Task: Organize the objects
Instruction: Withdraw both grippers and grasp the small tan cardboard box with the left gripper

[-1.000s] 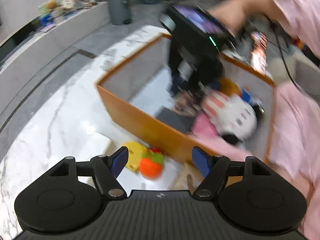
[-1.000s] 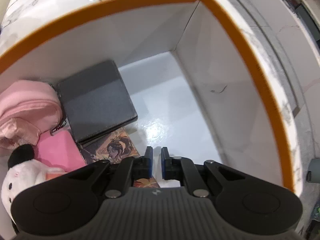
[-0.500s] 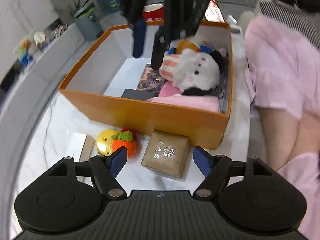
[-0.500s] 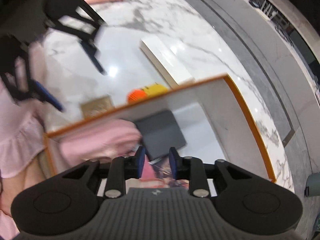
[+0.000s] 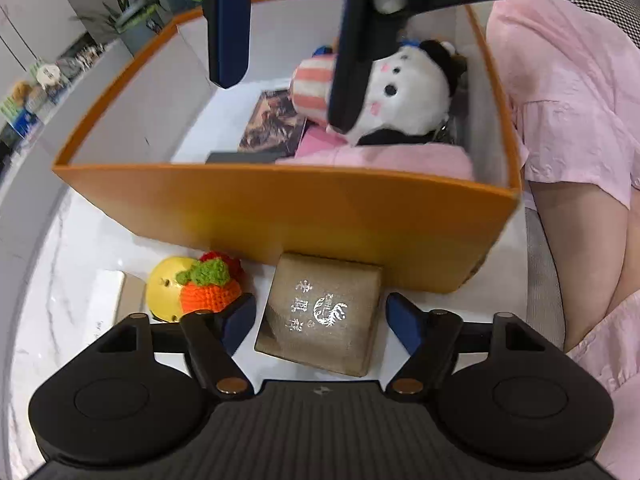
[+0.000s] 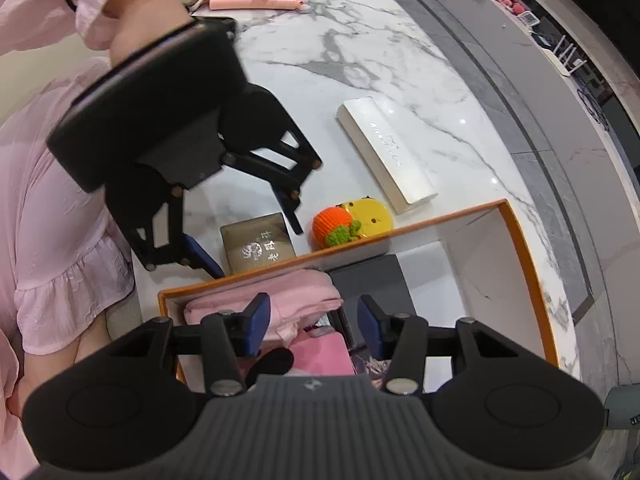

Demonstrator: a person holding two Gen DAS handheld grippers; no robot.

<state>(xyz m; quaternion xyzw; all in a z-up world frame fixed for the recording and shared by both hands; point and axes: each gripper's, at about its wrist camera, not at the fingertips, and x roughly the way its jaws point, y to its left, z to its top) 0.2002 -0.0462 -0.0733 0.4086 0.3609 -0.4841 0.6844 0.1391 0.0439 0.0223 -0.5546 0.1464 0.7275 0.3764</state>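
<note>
Plush, pink pouch and cards already sit in my orange box (image 5: 280,208). My left claw (image 5: 320,316), released and narrowing, straddles the brown case (image 5: 320,316) on the surface; my right claw (image 6: 312,320), empty, has been spreading above the box. The crochet orange (image 5: 208,296) and white box (image 6: 384,156) remain outside.

Small tan box (image 5: 320,316) on the counter (image 6: 360,60): silver Chinese characters plus a round silver emblem on its lid, characters too small and glary to read for sure. Long white box (image 6: 386,156): one line of thin lettering along its top, not legible. Picture card (image 5: 274,122) inside the orange box (image 5: 280,208): artwork only, no readable text.
</note>
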